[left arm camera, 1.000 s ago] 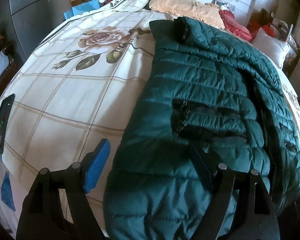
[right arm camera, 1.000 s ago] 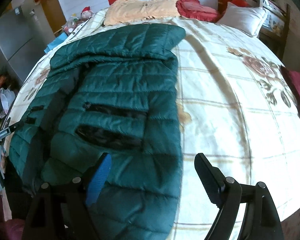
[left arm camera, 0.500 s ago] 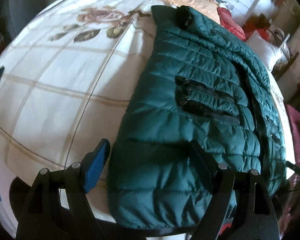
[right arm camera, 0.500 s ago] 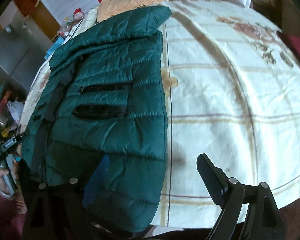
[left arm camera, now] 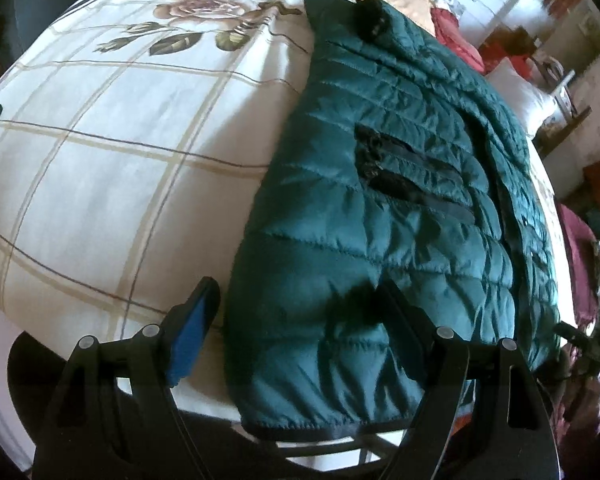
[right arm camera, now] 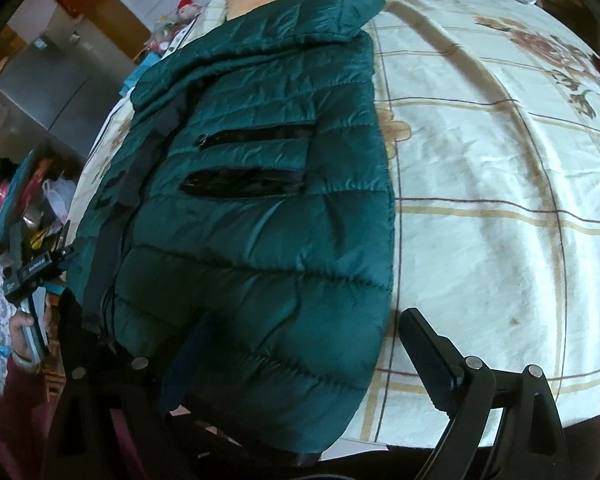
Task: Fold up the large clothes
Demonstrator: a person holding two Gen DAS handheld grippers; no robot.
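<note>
A dark green quilted puffer jacket (left arm camera: pixel 380 208) lies flat on the bed, hem toward me, with two black zip pockets. It also shows in the right wrist view (right arm camera: pixel 260 208). My left gripper (left arm camera: pixel 300 320) is open over the jacket's left hem corner, its blue-padded finger (left arm camera: pixel 192 324) above the sheet and its other finger above the jacket. My right gripper (right arm camera: pixel 300 352) is open over the right hem corner, one finger above the jacket and the other finger (right arm camera: pixel 428 344) above the sheet. Neither holds fabric.
The bed (left arm camera: pixel 100 152) has a cream sheet with a brown grid and rose print. Pillows and folded bedding (left arm camera: pixel 516 92) lie at the head. A grey cabinet (right arm camera: pixel 44 88) and cluttered bags stand beside the bed. The other handheld gripper (right arm camera: pixel 32 276) shows at left.
Both grippers have moved back and down toward the foot of the bed, so the jacket's hem edge now lies between their open fingers.
</note>
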